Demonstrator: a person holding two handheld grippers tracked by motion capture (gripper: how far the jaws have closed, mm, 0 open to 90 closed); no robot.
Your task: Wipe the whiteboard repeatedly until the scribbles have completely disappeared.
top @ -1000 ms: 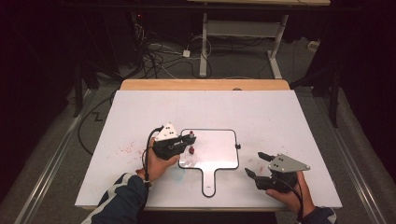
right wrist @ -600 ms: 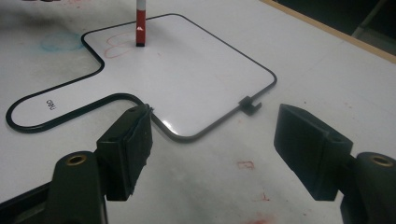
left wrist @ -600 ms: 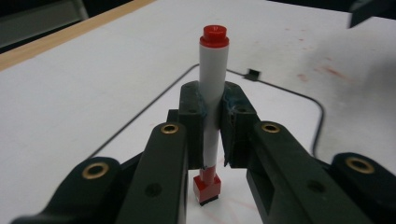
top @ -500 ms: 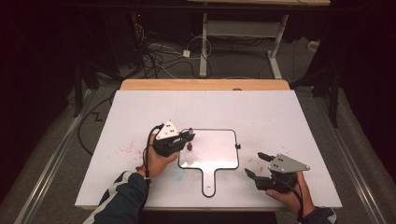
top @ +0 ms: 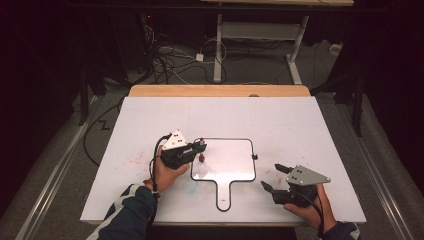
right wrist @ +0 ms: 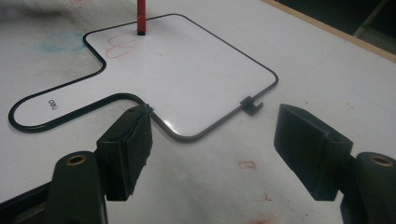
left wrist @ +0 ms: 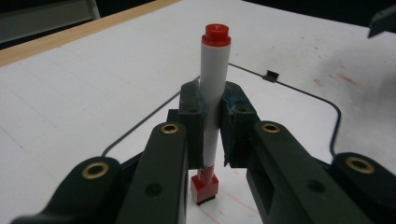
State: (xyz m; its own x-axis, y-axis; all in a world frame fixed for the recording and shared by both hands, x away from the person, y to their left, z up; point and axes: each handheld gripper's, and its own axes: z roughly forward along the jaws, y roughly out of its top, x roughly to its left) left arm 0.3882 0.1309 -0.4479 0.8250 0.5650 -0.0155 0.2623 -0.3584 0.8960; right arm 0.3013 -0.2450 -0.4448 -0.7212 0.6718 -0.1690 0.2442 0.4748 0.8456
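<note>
Marker [left wrist: 214,102] sits clamped in the left gripper [top: 196,149], upright — long axis pretty much vertical, red tip down on the left part of the small whiteboard [top: 235,160], right by a red scribble [right wrist: 119,45]. Over on the right, the right gripper [top: 270,178] hangs off the board's edge, jaws apart and empty — so the left hand's the one placed to keep writing.

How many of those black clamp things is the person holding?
2: the left tool grips a red marker over the small whiteboard; the right tool rests open beside the board.

Dark room, cables [top: 170,65] on floor [top: 65,150]
</note>
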